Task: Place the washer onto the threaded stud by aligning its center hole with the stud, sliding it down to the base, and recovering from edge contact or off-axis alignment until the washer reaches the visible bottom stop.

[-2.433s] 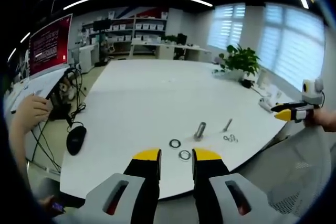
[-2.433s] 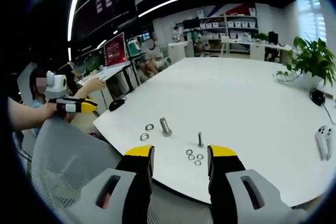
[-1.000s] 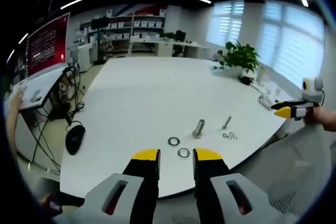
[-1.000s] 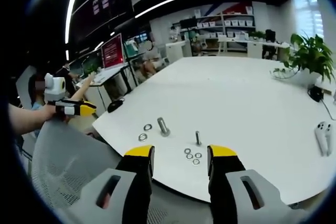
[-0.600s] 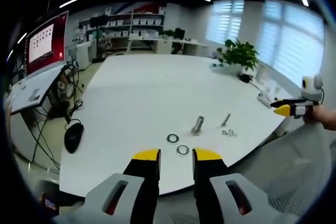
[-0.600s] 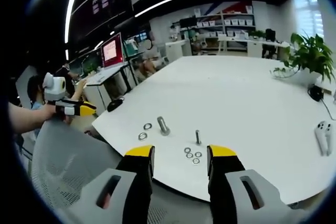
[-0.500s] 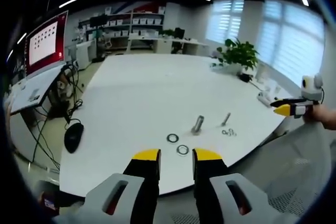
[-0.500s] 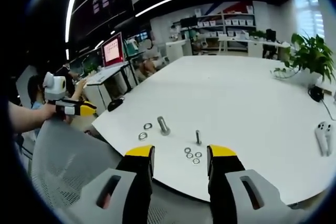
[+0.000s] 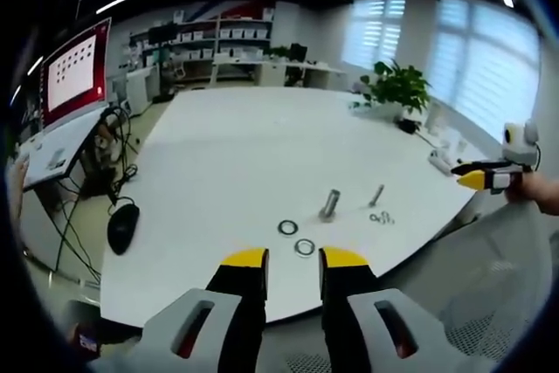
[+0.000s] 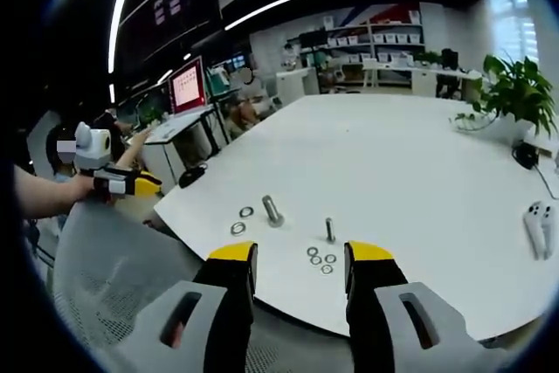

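Note:
On the white table (image 9: 236,146) a large bolt (image 9: 330,204) lies beside two large washers (image 9: 287,227) (image 9: 305,247). A thin threaded stud (image 10: 330,230) stands upright, with several small washers (image 10: 320,260) lying just in front of it. My left gripper (image 9: 293,259) is open and empty, hovering off the table's near edge before the large washers. My right gripper (image 10: 300,255) is likewise open and empty, short of the small washers. Each gripper also appears in the other's view: the right gripper (image 9: 485,178) at the far right, the left gripper (image 10: 129,183) at the far left.
A grey mesh chair back (image 10: 105,268) sits between me and the table edge. A black mouse (image 9: 123,226) and cables lie at the table's left side. A white controller (image 10: 534,231) and a potted plant (image 10: 515,93) stand to the right. Desks and a monitor (image 9: 70,72) lie beyond.
Both views have drifted only slightly with the hands. The bolt, stud and washers lie where they were, and both grippers stay open.

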